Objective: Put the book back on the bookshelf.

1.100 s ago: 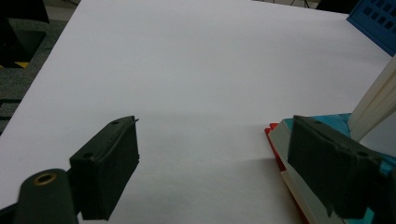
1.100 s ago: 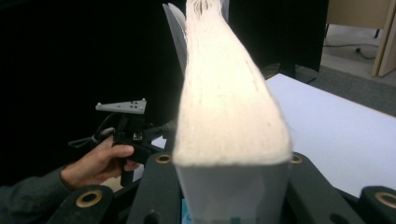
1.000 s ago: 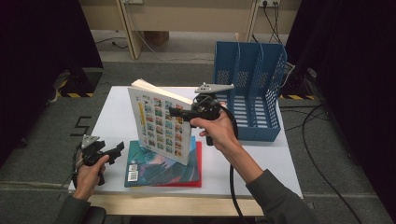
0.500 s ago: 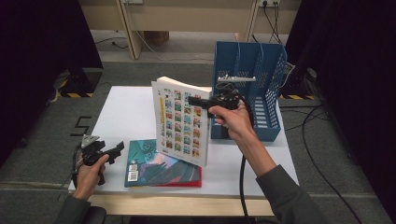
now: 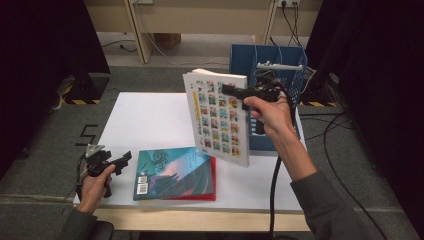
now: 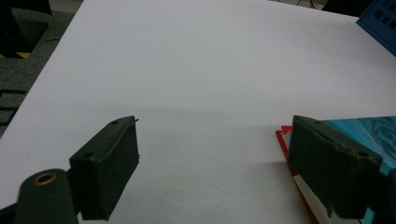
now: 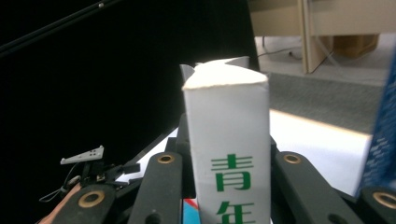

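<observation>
While the right tool (image 5: 231,90) clamps its spine, the thick book (image 5: 218,116) hangs stiffly, heavy enough to swing; left tool (image 5: 121,159) gapes.

Tabletop (image 5: 150,117): smooth, matt white board with a pale wood front edge. Magazine (image 5: 217,117): paper, its printed cover faintly glossy, its white spine (image 7: 231,154) matt. Teal book (image 5: 175,172): glossy paper cover over a red one. File rack (image 5: 245,57): blue perforated plastic. Left gripper (image 6: 210,158): matt black, slightly rough pads. Floor (image 5: 45,155): grey carpet.
</observation>
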